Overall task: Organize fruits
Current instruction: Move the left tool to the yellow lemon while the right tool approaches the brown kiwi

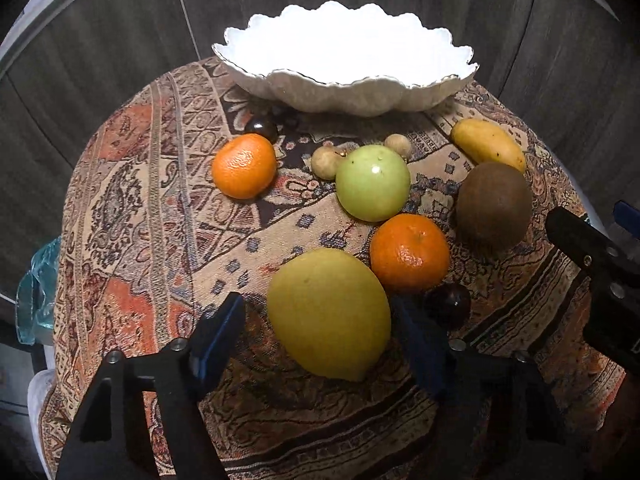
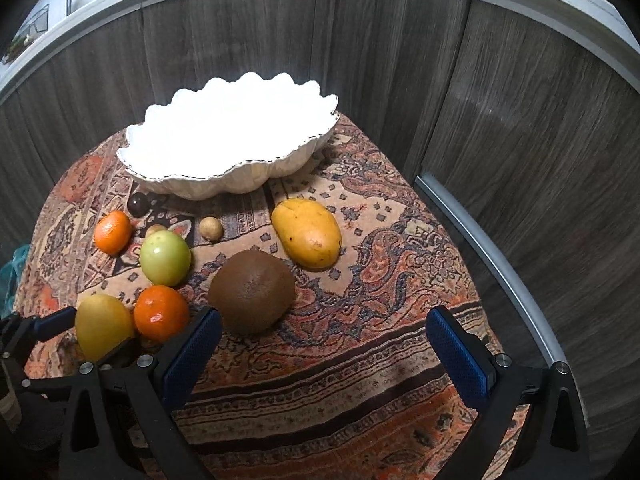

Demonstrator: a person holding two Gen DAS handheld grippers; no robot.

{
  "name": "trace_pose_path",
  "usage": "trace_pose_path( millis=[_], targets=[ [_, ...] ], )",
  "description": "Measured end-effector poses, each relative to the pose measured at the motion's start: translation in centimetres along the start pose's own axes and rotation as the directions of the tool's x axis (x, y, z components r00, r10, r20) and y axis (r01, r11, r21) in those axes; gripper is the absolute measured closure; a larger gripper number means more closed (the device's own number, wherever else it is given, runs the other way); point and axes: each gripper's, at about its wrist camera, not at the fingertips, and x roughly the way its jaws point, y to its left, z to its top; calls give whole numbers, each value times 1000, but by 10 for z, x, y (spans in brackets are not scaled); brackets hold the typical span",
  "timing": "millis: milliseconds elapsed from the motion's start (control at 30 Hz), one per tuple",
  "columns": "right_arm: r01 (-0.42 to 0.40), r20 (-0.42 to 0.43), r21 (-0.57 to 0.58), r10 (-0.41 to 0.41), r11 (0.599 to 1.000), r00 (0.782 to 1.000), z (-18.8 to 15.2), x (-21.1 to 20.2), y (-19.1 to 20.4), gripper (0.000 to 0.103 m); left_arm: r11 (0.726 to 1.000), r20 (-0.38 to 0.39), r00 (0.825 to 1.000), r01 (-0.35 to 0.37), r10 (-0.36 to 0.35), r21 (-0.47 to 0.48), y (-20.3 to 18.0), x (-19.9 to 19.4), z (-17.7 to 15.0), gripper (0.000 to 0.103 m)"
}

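A big yellow lemon (image 1: 328,314) lies on the patterned cloth between the fingers of my left gripper (image 1: 318,304). Its right pad is against the lemon and a gap shows at the left pad, so the gripper is open. My right gripper (image 2: 324,344) stands wide open over bare cloth, with a brown kiwi (image 2: 252,292) just beyond its left finger. Farther back lie two oranges (image 1: 410,254) (image 1: 244,166), a green apple (image 1: 373,182) and a yellow mango (image 2: 307,234). The white scalloped bowl (image 1: 340,96) at the far edge looks empty.
Two dark plums (image 1: 262,128) (image 1: 450,304) and two small tan fruits (image 1: 326,162) (image 1: 398,144) lie among the rest. Dark wood panels stand behind the round table (image 2: 360,380). A teal plastic bag (image 1: 36,292) hangs off the left side.
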Motion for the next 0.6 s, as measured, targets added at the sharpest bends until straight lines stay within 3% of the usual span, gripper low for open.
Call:
trace_pose_path(
  millis=[167,233,600],
  targets=[
    [-7,-13,6,7,1000,1000,2,4,1,0,1000,1,1000,5,-5,15,-3,4,2,38],
    [-11,-13,1,11,1000,1000,2,4,2,0,1000,0,1000,11,-11,25,-4,5,2,45],
    [-29,-8,-28,29,999,1000,11,5,18,0,1000,13,1000,14,-14,-16,12,-4,1,46]
  ],
)
